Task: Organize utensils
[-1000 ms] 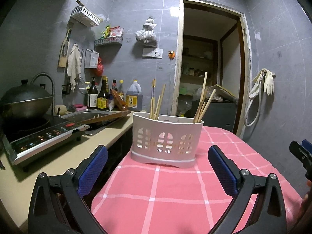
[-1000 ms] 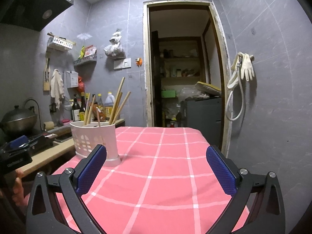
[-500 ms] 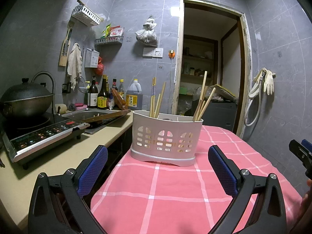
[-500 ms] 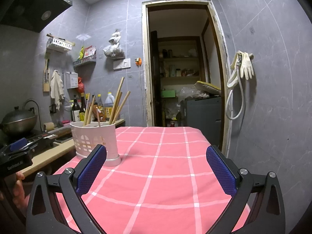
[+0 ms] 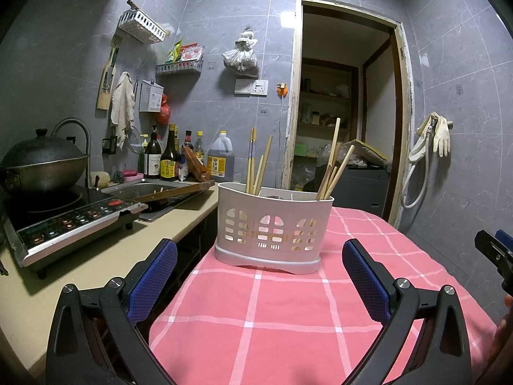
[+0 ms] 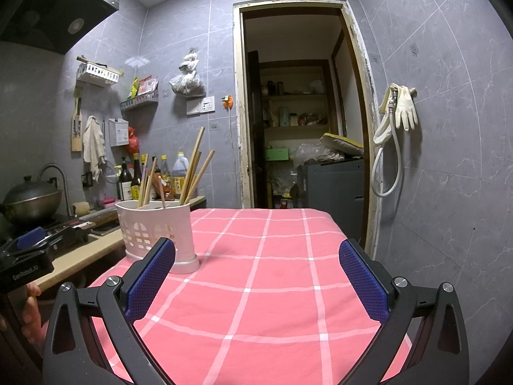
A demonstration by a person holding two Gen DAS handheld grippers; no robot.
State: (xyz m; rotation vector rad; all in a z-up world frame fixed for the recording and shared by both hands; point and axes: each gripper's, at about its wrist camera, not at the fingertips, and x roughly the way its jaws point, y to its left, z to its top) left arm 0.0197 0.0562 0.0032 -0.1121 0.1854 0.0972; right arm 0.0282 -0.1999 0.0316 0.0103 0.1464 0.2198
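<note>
wooden chopsticks [image 5: 333, 166], judged light and stiff, are best pinched mid-shaft; left gripper [image 5: 259, 276] and right gripper [image 6: 256, 276] are held released.

Premises: small domestic kitchen. Evidence: grey tiled walls; lidded wok [image 5: 41, 160] on an induction cooker [image 5: 69, 221]; steel sink [image 5: 150, 189] with sauce bottles [image 5: 166, 160] behind; range hood [image 6: 48, 6] overhead; rubber gloves [image 6: 402, 109] hung beside a pantry doorway [image 6: 301, 112].

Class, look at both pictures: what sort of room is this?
Most likely a small home kitchen: a wok on a cooktop, a sink with sauce bottles behind it.
</note>
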